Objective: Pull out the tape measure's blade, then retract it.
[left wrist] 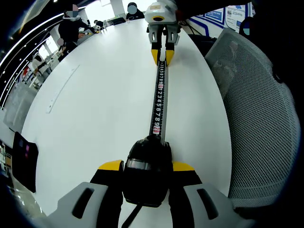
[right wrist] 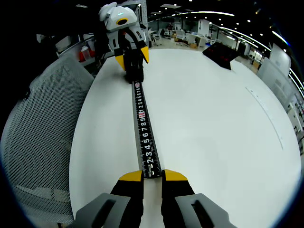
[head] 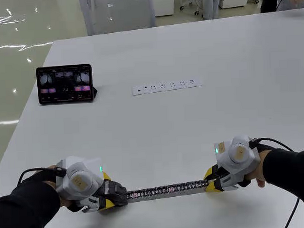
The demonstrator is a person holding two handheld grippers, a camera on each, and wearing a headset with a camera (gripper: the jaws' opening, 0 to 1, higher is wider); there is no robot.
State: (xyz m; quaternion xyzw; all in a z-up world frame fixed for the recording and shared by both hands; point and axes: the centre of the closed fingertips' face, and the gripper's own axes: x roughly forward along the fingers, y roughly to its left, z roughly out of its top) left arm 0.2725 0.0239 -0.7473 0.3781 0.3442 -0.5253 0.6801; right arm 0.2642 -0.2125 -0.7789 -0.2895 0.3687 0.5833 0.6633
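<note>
Left gripper (head: 110, 195) grips tape measure (left wrist: 146, 171), right gripper (head: 211, 182) its blade (head: 165, 190); tablet (head: 65, 83) well apart.

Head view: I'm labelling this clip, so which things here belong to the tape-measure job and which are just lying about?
In use: tape measure case, shut in the left hand-held gripper; blade, pulled out and pinched by the right hand-held gripper.
Lying about: tablet, power strip.

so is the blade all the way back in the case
No, the blade stretches out from the case in the left gripper across to the right gripper.
</note>
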